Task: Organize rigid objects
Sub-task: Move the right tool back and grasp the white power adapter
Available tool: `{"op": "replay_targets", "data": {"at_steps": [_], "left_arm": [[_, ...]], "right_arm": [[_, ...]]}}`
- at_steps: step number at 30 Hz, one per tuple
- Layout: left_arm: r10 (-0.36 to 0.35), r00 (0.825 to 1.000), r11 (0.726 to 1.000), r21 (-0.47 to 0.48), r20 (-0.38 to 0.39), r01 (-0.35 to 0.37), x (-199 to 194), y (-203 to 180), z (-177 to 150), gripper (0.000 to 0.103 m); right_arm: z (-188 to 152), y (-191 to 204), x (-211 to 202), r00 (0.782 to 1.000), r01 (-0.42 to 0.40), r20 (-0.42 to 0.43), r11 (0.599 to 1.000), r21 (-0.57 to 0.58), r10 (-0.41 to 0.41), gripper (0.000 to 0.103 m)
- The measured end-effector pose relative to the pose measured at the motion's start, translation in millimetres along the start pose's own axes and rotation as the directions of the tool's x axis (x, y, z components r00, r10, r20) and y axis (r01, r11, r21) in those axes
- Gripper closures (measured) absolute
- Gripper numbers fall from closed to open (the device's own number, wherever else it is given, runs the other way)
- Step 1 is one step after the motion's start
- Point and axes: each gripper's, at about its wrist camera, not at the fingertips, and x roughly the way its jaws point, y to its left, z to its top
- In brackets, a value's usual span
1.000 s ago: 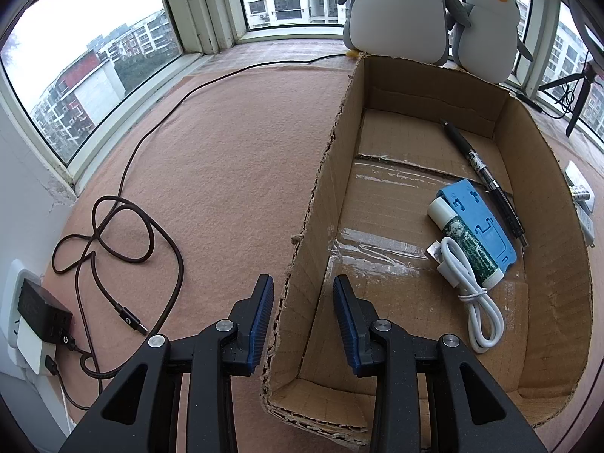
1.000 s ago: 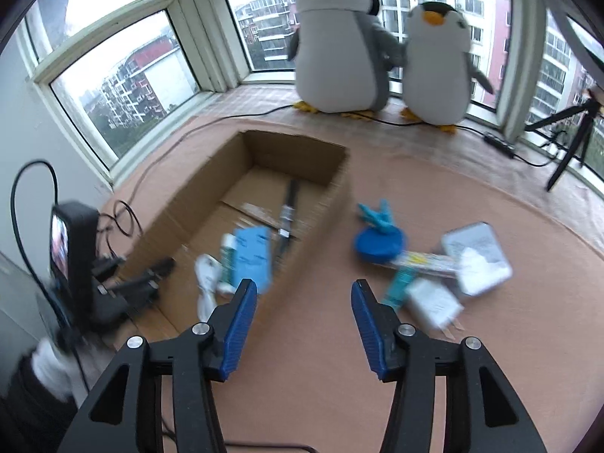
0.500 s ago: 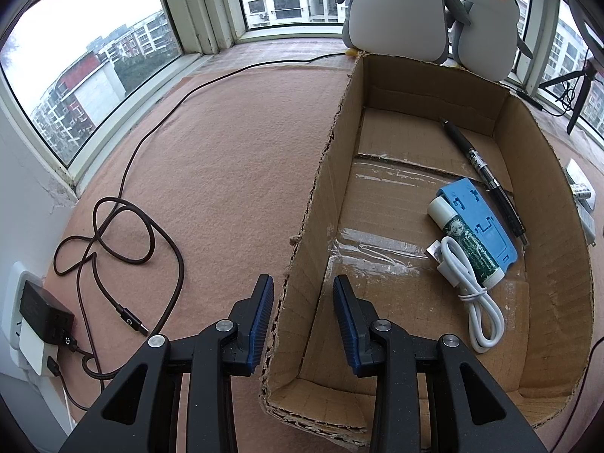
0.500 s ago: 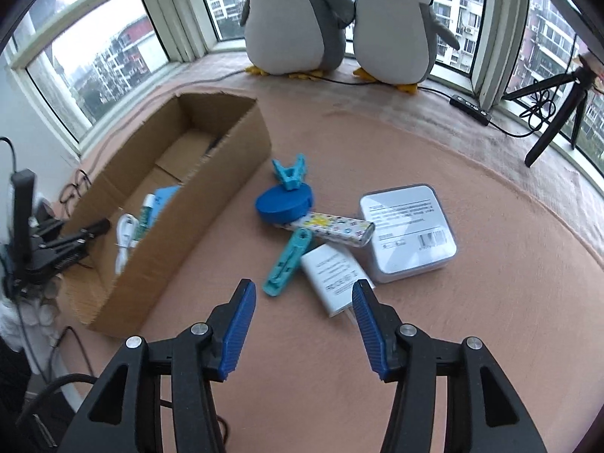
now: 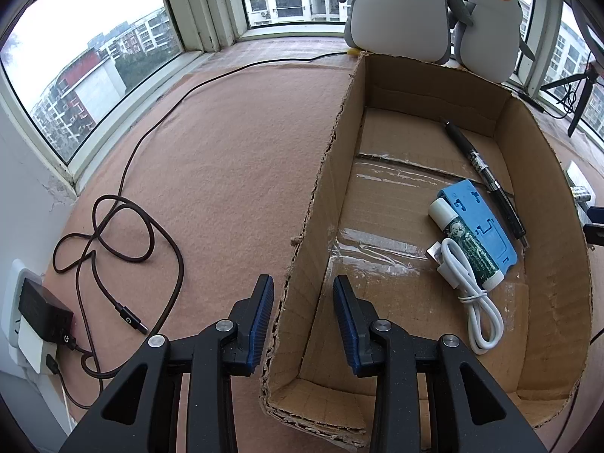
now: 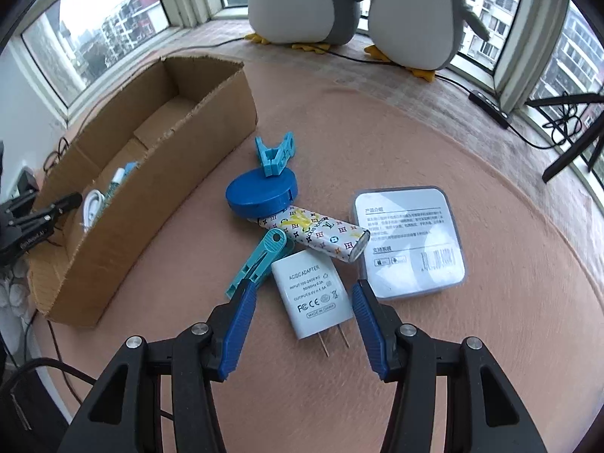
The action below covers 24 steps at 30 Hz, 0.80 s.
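Note:
A cardboard box (image 5: 543, 158) (image 6: 158, 204) holds a black pen (image 5: 487, 177), a blue holder (image 5: 479, 222), a white-capped tube (image 5: 468, 241) and a white cable (image 5: 472, 294). My left gripper (image 5: 304, 302) is open, its fingers either side of the box's near left wall. My right gripper (image 6: 302, 302) is open just above a white AC adapter (image 6: 311, 294), fingers either side of it. Beside it lie a teal clip (image 6: 260, 256), a patterned power bank (image 6: 317, 234), a blue round case (image 6: 260, 192), a blue clamp (image 6: 275, 151) and a white square box (image 6: 409, 238).
Two plush penguins (image 6: 302, 0) stand at the window. A dark cable (image 5: 124, 226) and a wall charger (image 5: 41, 313) lie left of the box. A tripod (image 6: 566, 151) and a power strip (image 6: 489, 107) are at the far right.
My right gripper has swung right from the box and dropped toward the pile, now straddling the white adapter. The left gripper has stayed in place at the box wall.

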Motion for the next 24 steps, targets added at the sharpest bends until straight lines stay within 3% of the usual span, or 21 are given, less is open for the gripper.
{"op": "replay_targets", "data": {"at_steps": [9,13,24], "left_arm": [[0.003,1.0,1.0,0.002,0.0,-0.003,0,0,0,0.067],[0.0,1.0,1.0,-0.001,0.0,0.0,1,1,0,0.067],[0.003,1.0,1.0,-0.001,0.002,-0.003,0,0,-2,0.067]], "right_arm": [[4,-1,10,1.0,-0.014,-0.012,1.0,0.012,0.014,0.055],[0,1,14,0.998,-0.023,-0.065,1.0,-0.011,0.023,0.07],[5,7,24,0.998,0.017,-0.055,1.0,0.007,-0.016,0.071]]}}
